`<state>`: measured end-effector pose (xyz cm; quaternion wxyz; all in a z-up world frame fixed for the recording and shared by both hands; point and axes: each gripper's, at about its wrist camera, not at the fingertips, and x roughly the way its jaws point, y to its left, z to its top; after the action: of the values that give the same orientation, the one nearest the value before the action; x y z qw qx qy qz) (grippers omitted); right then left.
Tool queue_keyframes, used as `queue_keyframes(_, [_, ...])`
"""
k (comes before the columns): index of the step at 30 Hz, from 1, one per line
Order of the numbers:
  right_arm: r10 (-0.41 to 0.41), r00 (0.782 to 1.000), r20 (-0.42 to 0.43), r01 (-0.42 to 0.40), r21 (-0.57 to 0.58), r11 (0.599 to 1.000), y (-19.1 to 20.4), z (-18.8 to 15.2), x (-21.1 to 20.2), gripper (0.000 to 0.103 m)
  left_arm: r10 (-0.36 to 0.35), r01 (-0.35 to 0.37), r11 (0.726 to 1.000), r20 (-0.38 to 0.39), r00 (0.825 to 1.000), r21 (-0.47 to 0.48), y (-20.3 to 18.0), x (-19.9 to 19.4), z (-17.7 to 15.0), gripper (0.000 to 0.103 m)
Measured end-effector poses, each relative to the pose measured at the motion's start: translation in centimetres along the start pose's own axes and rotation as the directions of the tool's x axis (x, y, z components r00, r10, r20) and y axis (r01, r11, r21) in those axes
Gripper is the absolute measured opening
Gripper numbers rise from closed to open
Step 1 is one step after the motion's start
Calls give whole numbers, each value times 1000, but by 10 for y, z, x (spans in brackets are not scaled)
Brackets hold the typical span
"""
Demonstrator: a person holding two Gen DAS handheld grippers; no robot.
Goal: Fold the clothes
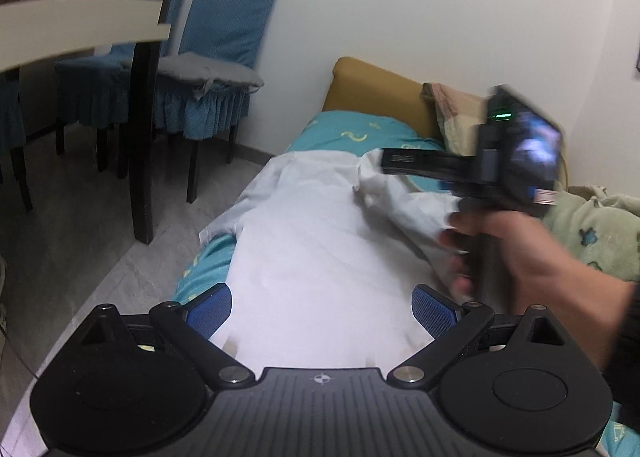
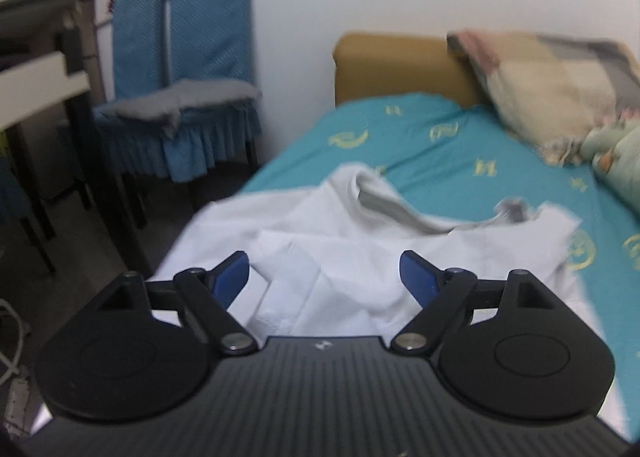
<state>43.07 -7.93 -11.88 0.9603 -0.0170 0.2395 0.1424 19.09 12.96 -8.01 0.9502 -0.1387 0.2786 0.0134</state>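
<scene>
White shirt (image 1: pixel 320 241) lies spread on the teal bed (image 2: pixel 460 145), one side bunched inward — mid-fold, I'd guess. Left gripper (image 1: pixel 322 307) and right gripper (image 2: pixel 324 277) both gape, empty. Next grab wants a clean edge.

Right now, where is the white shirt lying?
In both wrist views the white shirt lies spread on the teal bedsheet, ahead of both open grippers, near the bed's edge on the side of the blue-covered chairs.

White cotton shirt (image 2: pixel 340 253) at 6 o'clock – plain, grey inside the collar. Teal bedsheet (image 2: pixel 460 153) under it, yellow emblem print. Mustard padded headboard (image 2: pixel 396 69) at 12. Blue textured chair covers (image 1: pixel 224 37) at 10 – grey seat cushion (image 1: pixel 208 71). Patchwork pastel pillow (image 2: pixel 548 89) at 2.
</scene>
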Motion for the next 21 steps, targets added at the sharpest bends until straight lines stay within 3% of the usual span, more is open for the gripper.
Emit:
queue_keyframes(5, [37,998,44,-39,25,999,-16,5,-95,84,-11,11,1000,42,999,7,-5,-18,5,98])
queue_keyframes(11, [19,995,93,-25,63,998,-40,-2,-230,84,-32,31,999,69,997,25,-22,-44,5,98])
queue_keyframes(17, [9,992,124,-22,105,994,-49,-44,-348,84,-78,77,996,17,997,49,-58,-84,-21,98])
queue_keyframes(21, [-8,990,141,-25,227,973,-65,-87,-396,84,-90,87,988,15,996,128,-87,-109,-44,97])
